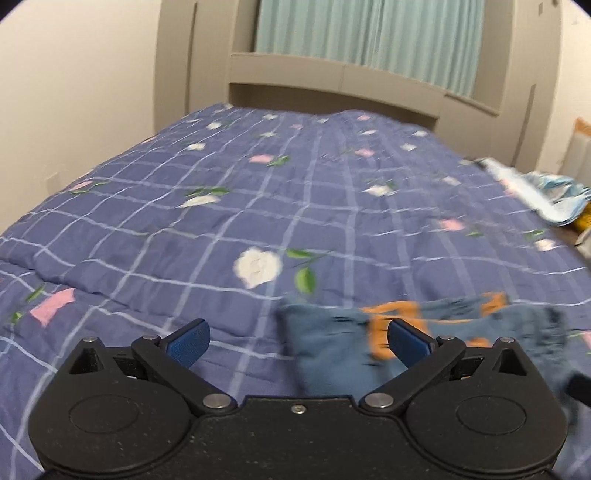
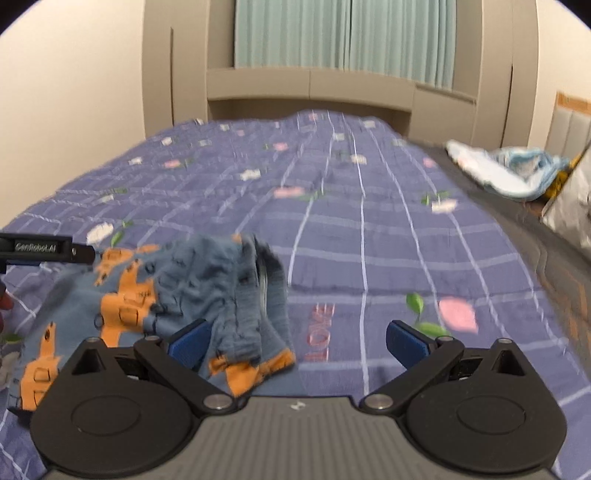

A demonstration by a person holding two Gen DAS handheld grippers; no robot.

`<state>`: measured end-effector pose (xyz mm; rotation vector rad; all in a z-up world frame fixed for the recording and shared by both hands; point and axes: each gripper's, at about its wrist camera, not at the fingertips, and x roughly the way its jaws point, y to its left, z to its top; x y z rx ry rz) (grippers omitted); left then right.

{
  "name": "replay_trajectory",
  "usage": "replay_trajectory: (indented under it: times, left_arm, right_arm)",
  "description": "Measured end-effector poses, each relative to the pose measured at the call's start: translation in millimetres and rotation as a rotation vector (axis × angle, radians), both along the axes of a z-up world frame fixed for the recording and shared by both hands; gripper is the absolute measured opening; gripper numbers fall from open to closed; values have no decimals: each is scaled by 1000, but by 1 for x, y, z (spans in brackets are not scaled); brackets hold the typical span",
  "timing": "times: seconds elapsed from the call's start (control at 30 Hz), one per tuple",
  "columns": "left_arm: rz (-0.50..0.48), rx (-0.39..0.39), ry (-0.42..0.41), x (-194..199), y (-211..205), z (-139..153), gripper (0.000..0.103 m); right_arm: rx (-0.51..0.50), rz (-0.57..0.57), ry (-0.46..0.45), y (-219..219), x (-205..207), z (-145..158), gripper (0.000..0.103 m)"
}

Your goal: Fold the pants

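Pants lay crumpled on bed, between both grippers: right of left gripper, left of right gripper. Fingers released, grasping nothing.

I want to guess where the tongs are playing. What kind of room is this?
Most likely a bedroom. A bed with a purple flowered quilt fills the view, a beige headboard unit stands behind it, and pale green curtains hang above. Small blue pants lie crumpled on the quilt.
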<state>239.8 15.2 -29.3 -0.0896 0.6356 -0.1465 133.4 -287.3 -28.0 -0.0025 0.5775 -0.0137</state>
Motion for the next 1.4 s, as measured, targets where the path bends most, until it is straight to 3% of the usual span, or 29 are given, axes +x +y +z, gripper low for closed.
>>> replay_trajectory:
  times: [0.1,0.2,0.47,0.73,0.9,1.07,1.2,1.3,1.4]
  left_arm:
    - [-49,-20,-16,-7,-12,2,102]
    - [-61,26,10,-1,-27,-5,102]
    - [-8,51,88,28,-29,-21,103]
    - [17,32,86,33,-24,-30,103]
    - [19,28,54,14,-24,-18,102]
    - [-43,-39,23,-24,-25,-8,102]
    - [-84,-37,32,-50,-32,-13,102]
    - [-76,-20,48,-60,-33,-21,102]
    - [-57,-52,52,-68,-25,-20,102]
  right_arm:
    - [-2,17,-37,-3,10,6,103]
    - [-25,26,-48,-4,27,8,103]
    - [-73,-19,0,-7,59,-5,103]
    - [-13,-51,37,-22,61,-22,103]
    - [-6,-41,7,-21,51,-15,103]
    - [35,26,-2,-14,27,-11,103]
    - [20,61,17,-5,11,-15,103]
    - [13,55,24,-2,2,-18,103]
    - [35,48,28,-5,-4,-21,103]
